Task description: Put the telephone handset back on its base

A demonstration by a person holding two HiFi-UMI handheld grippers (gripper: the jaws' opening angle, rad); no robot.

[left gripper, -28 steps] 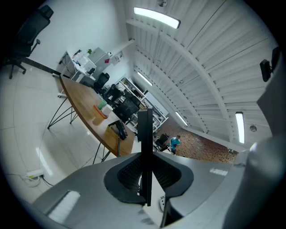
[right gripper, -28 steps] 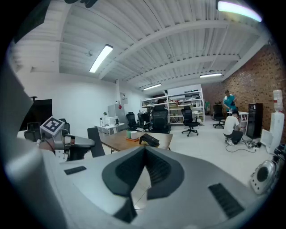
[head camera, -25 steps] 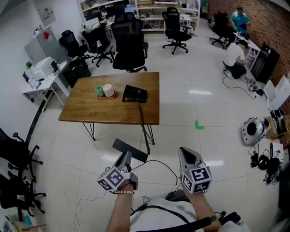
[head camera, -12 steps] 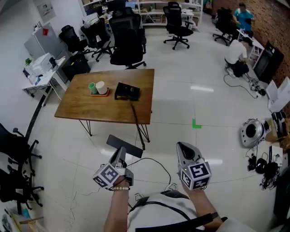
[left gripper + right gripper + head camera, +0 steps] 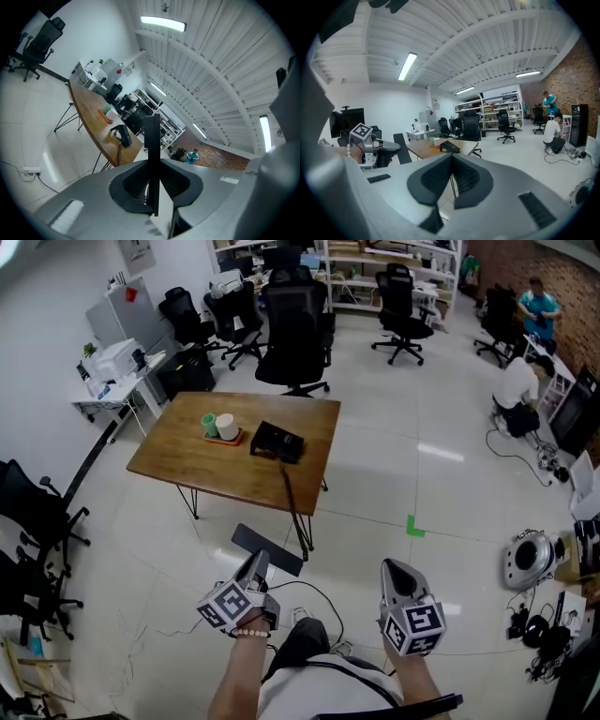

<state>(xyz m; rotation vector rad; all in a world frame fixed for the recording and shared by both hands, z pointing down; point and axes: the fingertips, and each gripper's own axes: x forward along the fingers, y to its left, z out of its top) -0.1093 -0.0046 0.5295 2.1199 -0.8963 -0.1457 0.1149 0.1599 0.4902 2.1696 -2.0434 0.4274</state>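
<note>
Left tongs [image 5: 152, 187] clench the black handset [image 5: 152, 150], seen edge-on, its lower end hidden between the pads. Beside them, right tongs [image 5: 451, 176] are clenched on nothing. Well ahead, the base [image 5: 277, 441] sits on the tabletop [image 5: 206, 465].

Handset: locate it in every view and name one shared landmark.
Head view: lower centre-left, the handset clamped in the left gripper.
Left gripper view: dead centre, edge-on between the jaws.
Right gripper view: left of centre, a dark slab.
Shared landmark: wooden table.
</note>
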